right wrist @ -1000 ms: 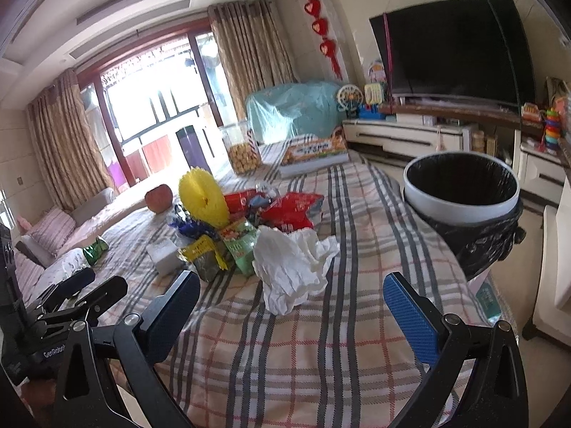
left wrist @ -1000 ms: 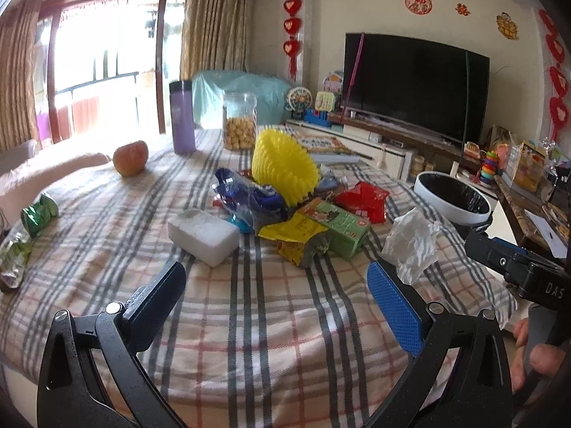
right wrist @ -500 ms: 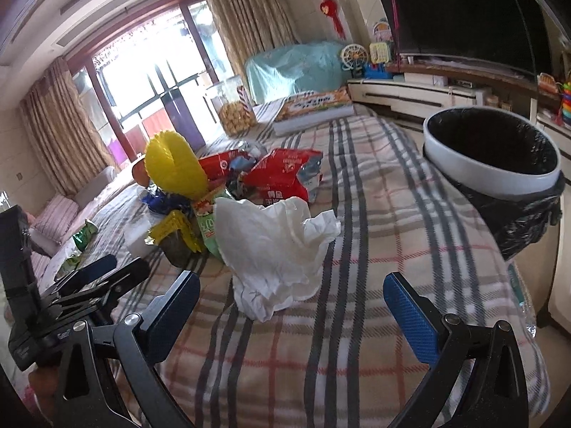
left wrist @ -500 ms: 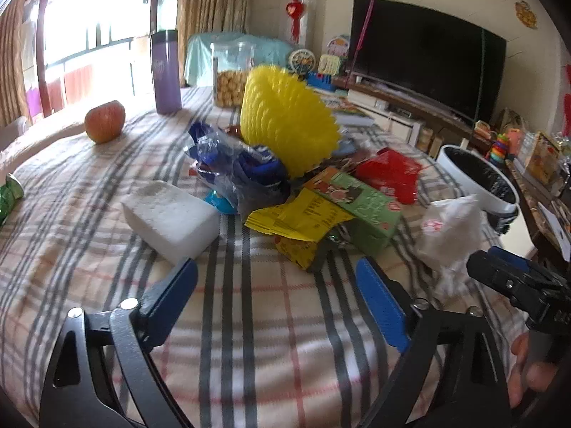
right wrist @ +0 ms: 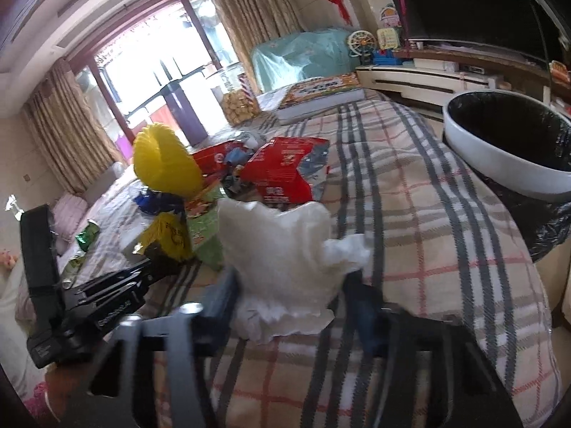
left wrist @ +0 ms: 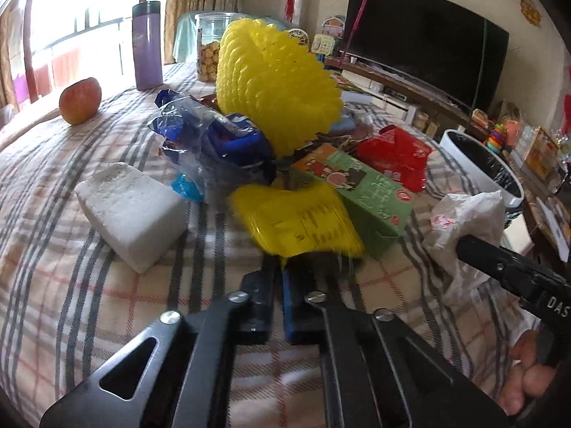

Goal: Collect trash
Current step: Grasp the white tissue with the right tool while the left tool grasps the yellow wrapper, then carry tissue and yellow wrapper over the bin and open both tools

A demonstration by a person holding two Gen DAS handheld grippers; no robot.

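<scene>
Yellow wrapper (left wrist: 303, 221) is pinched at its near edge by the left gripper (left wrist: 282, 267), whose fingers have just been closing and now sit together on it, the tool tilted down toward the checked cloth of the table (left wrist: 107, 303). Right gripper (right wrist: 292, 285) also points down at a slant; its fingers have just been closing and now press on both sides of a crumpled white bag (right wrist: 282, 249), which lies on the cloth near the table's front. Part of a hand (left wrist: 528, 374) shows at the right edge of the left view, holding the right tool.

Behind the wrapper lies the rest of the trash heap: a green carton (left wrist: 360, 185), a red packet (left wrist: 396, 157), a blue bag (left wrist: 214, 146), a yellow foam net (left wrist: 274, 82) standing over them, and a white foam block (left wrist: 132, 210) just left. An apple (left wrist: 80, 100), a purple flask (left wrist: 146, 46) and a jar (left wrist: 208, 53) of biscuits stand further back.

A white bin (right wrist: 499, 171) with a black liner stands beside the table's right edge; its inside looks dark, contents cannot be told
</scene>
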